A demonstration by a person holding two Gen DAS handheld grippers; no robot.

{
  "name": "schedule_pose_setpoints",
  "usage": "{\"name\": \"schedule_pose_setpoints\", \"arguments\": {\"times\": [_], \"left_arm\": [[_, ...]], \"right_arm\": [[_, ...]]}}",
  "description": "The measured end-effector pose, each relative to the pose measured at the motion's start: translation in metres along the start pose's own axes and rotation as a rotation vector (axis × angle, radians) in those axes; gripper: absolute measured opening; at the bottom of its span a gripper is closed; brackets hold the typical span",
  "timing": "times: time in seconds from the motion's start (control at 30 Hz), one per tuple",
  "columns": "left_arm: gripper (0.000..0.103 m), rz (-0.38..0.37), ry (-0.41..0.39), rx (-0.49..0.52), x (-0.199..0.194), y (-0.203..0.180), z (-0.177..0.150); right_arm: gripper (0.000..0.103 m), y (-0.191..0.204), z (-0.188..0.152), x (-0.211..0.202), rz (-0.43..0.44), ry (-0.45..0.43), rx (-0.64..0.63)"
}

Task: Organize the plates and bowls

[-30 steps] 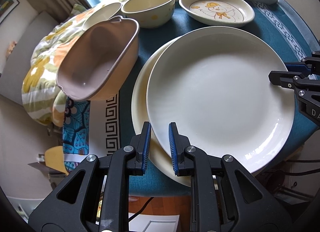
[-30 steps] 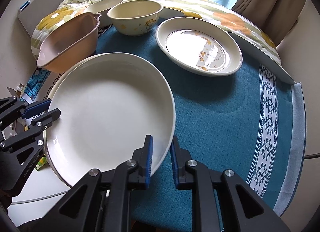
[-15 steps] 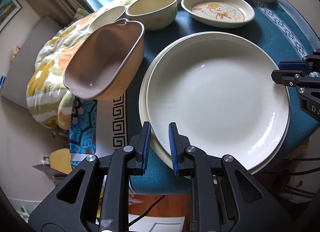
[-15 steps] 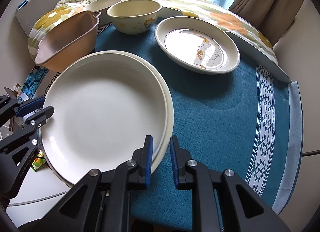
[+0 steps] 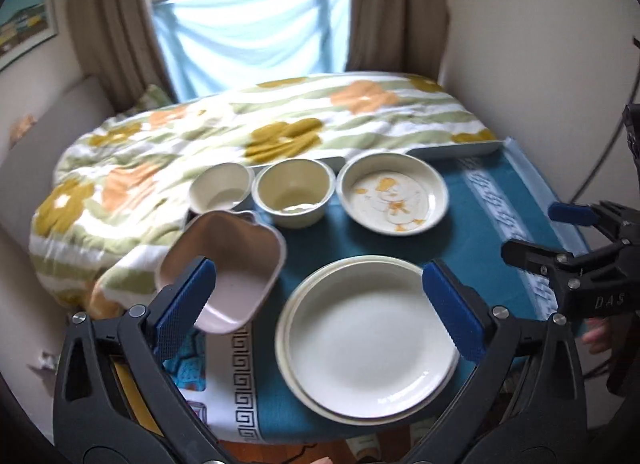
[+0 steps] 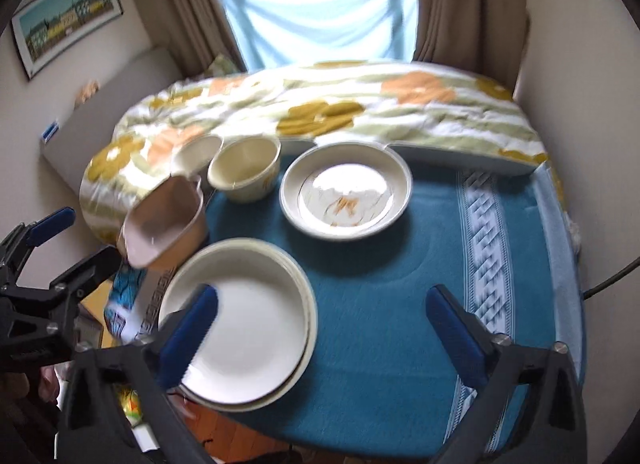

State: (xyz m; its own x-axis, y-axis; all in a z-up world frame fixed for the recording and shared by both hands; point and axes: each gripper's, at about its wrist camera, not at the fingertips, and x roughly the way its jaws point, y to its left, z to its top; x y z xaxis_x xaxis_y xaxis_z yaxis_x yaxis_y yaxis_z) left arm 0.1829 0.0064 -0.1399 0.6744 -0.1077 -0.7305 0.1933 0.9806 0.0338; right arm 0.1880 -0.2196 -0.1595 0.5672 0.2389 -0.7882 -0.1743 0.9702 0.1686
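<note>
A window with brown curtains and a blue cloth lets light onto a small tabletop [image 5: 472,200] under a teal cloth, with a flowery quilt [image 5: 224,144] bunched at the far side.

Both tools are up above the dishes. The left hand-held gripper [image 5: 320,304] has just been opening and its blue pads [image 5: 452,312] now stand wide apart with nothing between them. The right hand-held gripper [image 6: 320,328] has just been opening too, and it is also wide and empty.

Right below and in front of the left hand-held gripper sit the two big white plates [image 5: 368,340], one on top of the other, close to the near edge of the tabletop. To the left of that gripper is the pinkish-brown dish [image 5: 224,268], tilted, leaning partly off the edge. Farther ahead are two cream bowls [image 5: 294,196] side by side, and the plate with the picture [image 5: 394,196] is just to their right.

I think all of these are hard, smooth and easy to break. The plates look heavy and slippery, so pinch them at the rim, maybe from both sides. The bowls look lighter; grab one by its wall. The tilted dish could slide off, so go gently there.
</note>
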Motion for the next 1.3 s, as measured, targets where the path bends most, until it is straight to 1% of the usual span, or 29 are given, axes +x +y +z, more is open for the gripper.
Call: {"name": "schedule_pose_setpoints", "arguments": {"times": [0.1,0.17,0.23,0.33,0.43,0.57,0.6,0.67,0.7,0.73,0.77,0.8,0.83,0.87,0.9,0.97,1.0,1.07,1.1,1.2,1.27,1.3], "left_arm": [[0.103,-0.078,0.021,-0.013,0.009,-0.002,0.014],[0.103,-0.102,0.043,-0.043,0.018,-0.004,0.021],[0.103,-0.132,0.059,-0.099,0.028,-0.003,0.028],[0.103,-0.184,0.093,-0.206,0.051,-0.002,0.034],[0.103,-0.206,0.132,-0.303,0.08,-0.001,0.036],[0.102,-0.193,0.183,-0.427,0.123,-0.005,0.037],[0.1,-0.192,0.198,-0.457,0.135,-0.006,0.037],[0.093,-0.182,0.232,-0.504,0.162,-0.008,0.037],[0.083,-0.168,0.251,-0.528,0.176,-0.009,0.035],[0.077,-0.159,0.269,-0.547,0.189,-0.009,0.034],[0.075,-0.152,0.289,-0.565,0.2,-0.009,0.031],[0.07,-0.143,0.308,-0.584,0.209,-0.008,0.027],[0.066,-0.14,0.325,-0.603,0.219,-0.008,0.023],[0.064,-0.145,0.338,-0.615,0.227,-0.008,0.02],[0.062,-0.147,0.349,-0.622,0.233,-0.008,0.017],[0.057,-0.154,0.366,-0.632,0.245,-0.01,0.013],[0.051,-0.153,0.375,-0.635,0.25,-0.01,0.013],[0.048,-0.142,0.381,-0.63,0.257,-0.012,0.014],[0.047,-0.148,0.38,-0.628,0.259,-0.013,0.015],[0.034,-0.148,0.382,-0.638,0.266,-0.014,0.016],[0.03,-0.145,0.38,-0.631,0.269,-0.014,0.016],[0.021,-0.14,0.379,-0.624,0.27,-0.015,0.016]], "right_arm": [[0.103,-0.017,0.007,-0.009,-0.026,-0.032,0.029],[0.103,-0.027,0.014,-0.015,-0.062,-0.028,0.023],[0.103,-0.042,0.029,-0.017,-0.084,0.008,-0.002],[0.103,-0.063,0.054,-0.014,-0.066,0.013,-0.043],[0.103,-0.086,0.08,0.012,-0.087,0.057,-0.061],[0.103,-0.112,0.1,0.064,0.011,0.149,-0.098],[0.103,-0.117,0.104,0.08,0.041,0.173,-0.116],[0.102,-0.125,0.108,0.107,0.096,0.211,-0.14],[0.101,-0.127,0.11,0.122,0.123,0.226,-0.147],[0.099,-0.13,0.112,0.138,0.157,0.243,-0.156],[0.097,-0.131,0.114,0.152,0.188,0.257,-0.168],[0.093,-0.13,0.113,0.165,0.214,0.272,-0.181],[0.082,-0.129,0.113,0.177,0.241,0.294,-0.195],[0.07,-0.128,0.112,0.189,0.27,0.315,-0.207],[0.066,-0.126,0.112,0.198,0.293,0.33,-0.215],[0.055,-0.122,0.11,0.215,0.343,0.354,-0.236],[0.051,-0.12,0.109,0.221,0.363,0.361,-0.245],[0.037,-0.119,0.11,0.228,0.388,0.369,-0.26],[0.034,-0.118,0.111,0.23,0.396,0.37,-0.268],[0.032,-0.116,0.113,0.234,0.399,0.369,-0.291],[0.024,-0.116,0.115,0.238,0.4,0.373,-0.31],[0.022,-0.115,0.115,0.24,0.403,0.378,-0.315]]}}
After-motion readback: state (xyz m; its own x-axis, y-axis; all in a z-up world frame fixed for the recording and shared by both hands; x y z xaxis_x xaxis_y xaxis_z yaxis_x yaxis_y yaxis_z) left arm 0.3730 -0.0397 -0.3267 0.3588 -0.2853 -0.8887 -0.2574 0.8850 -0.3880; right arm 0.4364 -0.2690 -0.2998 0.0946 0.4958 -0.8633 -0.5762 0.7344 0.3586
